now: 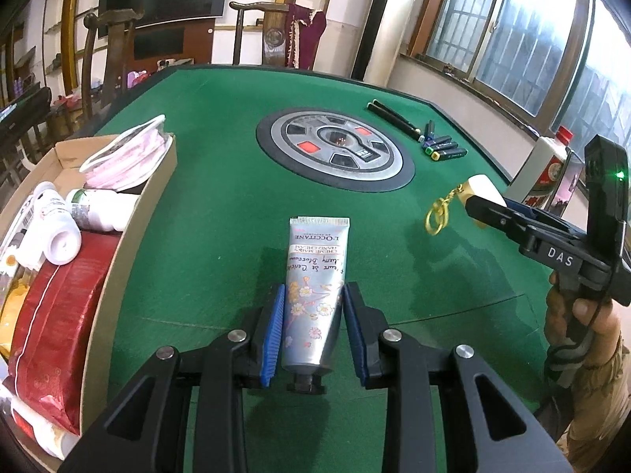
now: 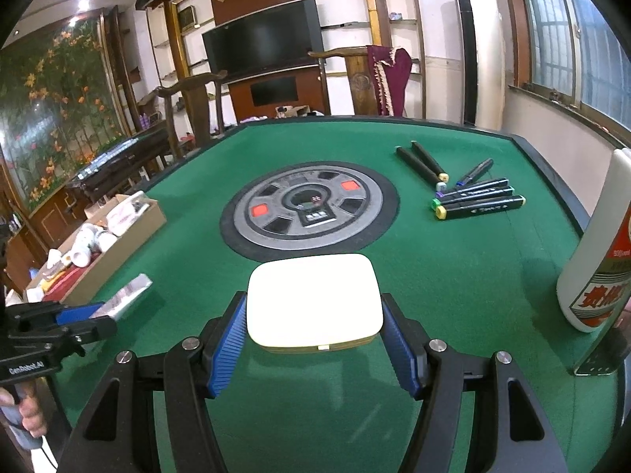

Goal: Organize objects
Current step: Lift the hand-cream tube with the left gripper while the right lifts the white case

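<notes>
Sorting is midway, we judge. Our left gripper [image 1: 313, 307] clamps the hand cream tube [image 1: 315, 291] above the green table [image 1: 221, 181], beside the cardboard box [image 1: 130, 244]. Our right gripper [image 2: 313, 335] pinches a white case [image 2: 313, 299]. Next, we judge, both loads need carrying over the box and releasing.
</notes>
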Demonstrator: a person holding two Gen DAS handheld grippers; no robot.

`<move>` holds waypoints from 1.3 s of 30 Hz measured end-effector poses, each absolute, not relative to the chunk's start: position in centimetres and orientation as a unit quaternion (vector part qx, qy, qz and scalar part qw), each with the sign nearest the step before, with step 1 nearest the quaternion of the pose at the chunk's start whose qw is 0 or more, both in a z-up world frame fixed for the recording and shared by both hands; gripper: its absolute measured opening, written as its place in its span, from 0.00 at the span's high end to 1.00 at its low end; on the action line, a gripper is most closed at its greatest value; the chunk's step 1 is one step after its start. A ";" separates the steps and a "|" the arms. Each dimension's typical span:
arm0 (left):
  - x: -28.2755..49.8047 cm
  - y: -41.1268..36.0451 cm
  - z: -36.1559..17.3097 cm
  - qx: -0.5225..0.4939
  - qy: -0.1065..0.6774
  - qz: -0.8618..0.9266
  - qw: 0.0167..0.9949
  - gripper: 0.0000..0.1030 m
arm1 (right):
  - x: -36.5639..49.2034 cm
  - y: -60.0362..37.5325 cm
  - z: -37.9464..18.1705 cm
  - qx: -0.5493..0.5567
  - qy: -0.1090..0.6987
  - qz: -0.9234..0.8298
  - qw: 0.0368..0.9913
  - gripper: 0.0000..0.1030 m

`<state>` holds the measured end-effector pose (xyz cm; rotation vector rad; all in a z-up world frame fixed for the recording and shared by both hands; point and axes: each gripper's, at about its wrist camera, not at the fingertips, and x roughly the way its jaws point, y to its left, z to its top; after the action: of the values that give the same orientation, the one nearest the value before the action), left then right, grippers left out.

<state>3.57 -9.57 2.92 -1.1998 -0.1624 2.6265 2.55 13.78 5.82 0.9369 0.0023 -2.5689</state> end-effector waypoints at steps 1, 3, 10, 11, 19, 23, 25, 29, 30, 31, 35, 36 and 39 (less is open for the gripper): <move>3.6 -9.5 3.0 -0.411 -0.055 0.901 0.125 0.72 | 2.7 13.6 6.0 0.333 -0.001 -0.920 0.206 0.33; 3.7 -9.3 3.0 -0.411 -0.054 0.901 0.125 0.72 | 3.1 13.2 6.2 0.329 -0.006 -0.920 0.212 0.33; 4.2 -9.1 3.8 -0.401 -0.048 0.906 0.123 0.72 | 4.0 12.6 6.2 0.326 -0.002 -0.919 0.222 0.33; 4.2 -9.2 3.9 -0.400 -0.048 0.907 0.122 0.72 | 4.0 12.7 6.2 0.326 -0.003 -0.919 0.221 0.33; 4.4 -9.6 4.6 -0.392 -0.046 0.912 0.114 0.72 | 4.0 12.8 6.1 0.324 -0.002 -0.920 0.220 0.33; 4.5 -9.6 4.8 -0.391 -0.046 0.913 0.111 0.72 | 4.0 12.7 6.0 0.325 -0.001 -0.919 0.222 0.33; 4.5 -9.5 4.8 -0.391 -0.046 0.913 0.110 0.72 | 4.1 12.7 6.0 0.324 0.000 -0.919 0.223 0.33; 4.7 -9.7 5.0 -0.387 -0.045 0.914 0.110 0.72 | 4.1 12.6 6.0 0.323 0.000 -0.920 0.223 0.33; 4.7 -9.7 5.0 -0.386 -0.047 0.915 0.109 0.72 | 4.1 12.6 6.0 0.323 0.000 -0.920 0.223 0.33; 4.7 -9.9 5.1 -0.385 -0.049 0.915 0.109 0.72 | 4.1 12.6 6.0 0.324 0.000 -0.919 0.223 0.33; 5.1 -10.2 5.4 -0.381 -0.049 0.917 0.103 0.72 | 4.3 12.6 6.1 0.321 0.000 -0.920 0.224 0.33; 5.3 -10.4 5.5 -0.379 -0.050 0.918 0.102 0.72 | 4.3 12.5 6.1 0.322 0.000 -0.920 0.225 0.33; 5.6 -11.1 5.7 -0.374 -0.058 0.921 0.098 0.72 | 4.3 12.4 6.0 0.325 0.000 -0.918 0.225 0.33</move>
<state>5.57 -11.05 5.75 -1.1054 -0.1713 2.7241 4.32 12.39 6.00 0.8967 0.0013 -2.5329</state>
